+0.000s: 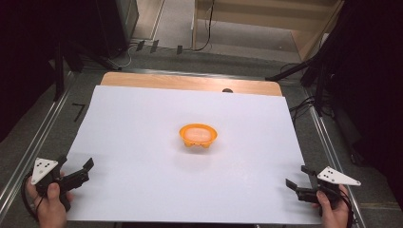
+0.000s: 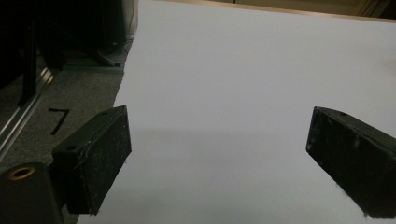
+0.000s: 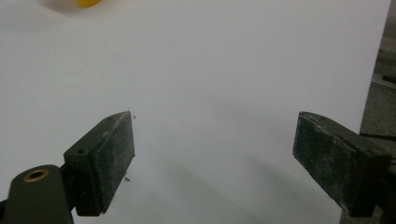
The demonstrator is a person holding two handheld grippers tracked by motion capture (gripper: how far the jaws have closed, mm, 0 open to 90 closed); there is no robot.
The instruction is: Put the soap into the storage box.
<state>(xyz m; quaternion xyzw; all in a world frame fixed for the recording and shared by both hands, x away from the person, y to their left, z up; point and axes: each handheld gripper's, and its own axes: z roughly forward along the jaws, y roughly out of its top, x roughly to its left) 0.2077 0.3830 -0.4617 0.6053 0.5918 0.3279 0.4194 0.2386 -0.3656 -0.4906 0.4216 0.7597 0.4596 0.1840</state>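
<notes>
**Orange bowl alone at mid-sheet, both grippers empty**

Orange bowl (image 1: 198, 135) sits at the middle of the white sheet (image 1: 142, 142), well apart from both grippers. Your left gripper (image 1: 85, 170) and right gripper (image 1: 297, 179) have their jaws spread wide, holding nothing. A one-sided grab of the rim could tip or skid the light bowl, I judge.

A bowl (image 1: 198, 135) sits mid-sheet (image 1: 142, 123), claws at the near left (image 1: 76, 167) and right (image 1: 298, 179) corners.
</notes>
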